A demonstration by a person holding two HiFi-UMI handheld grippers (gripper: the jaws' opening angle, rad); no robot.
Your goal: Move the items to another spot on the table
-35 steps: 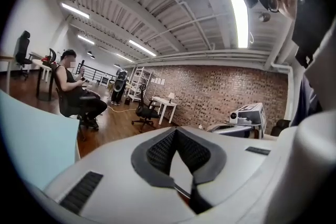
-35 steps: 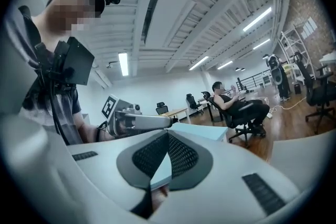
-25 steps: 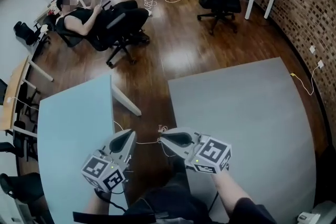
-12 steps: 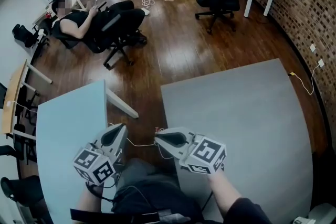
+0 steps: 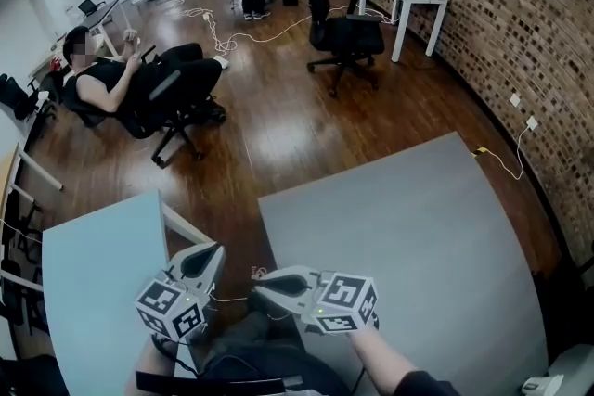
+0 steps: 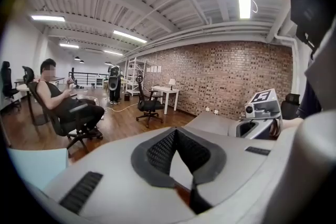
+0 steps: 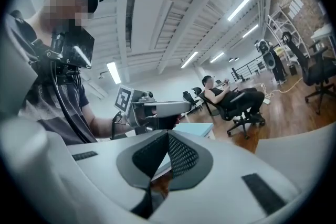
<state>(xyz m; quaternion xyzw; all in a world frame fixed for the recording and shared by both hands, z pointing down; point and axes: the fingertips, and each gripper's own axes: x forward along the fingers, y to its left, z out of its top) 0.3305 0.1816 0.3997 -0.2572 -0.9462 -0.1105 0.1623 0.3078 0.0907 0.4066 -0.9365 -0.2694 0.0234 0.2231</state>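
Both your claws are closed on nothing. The left claw (image 5: 212, 251) and the right claw (image 5: 264, 285) hang side by side, tips near each other, over the gap between the pale blue counter (image 5: 93, 274) and the grey counter (image 5: 399, 236), by their near edges. None of the items to move shows in any view, so you cannot yet judge weight, stiffness or slip, nor choose a hold. Once one comes into sight, open the jaws first and, most likely, take it across its narrowest firm part.
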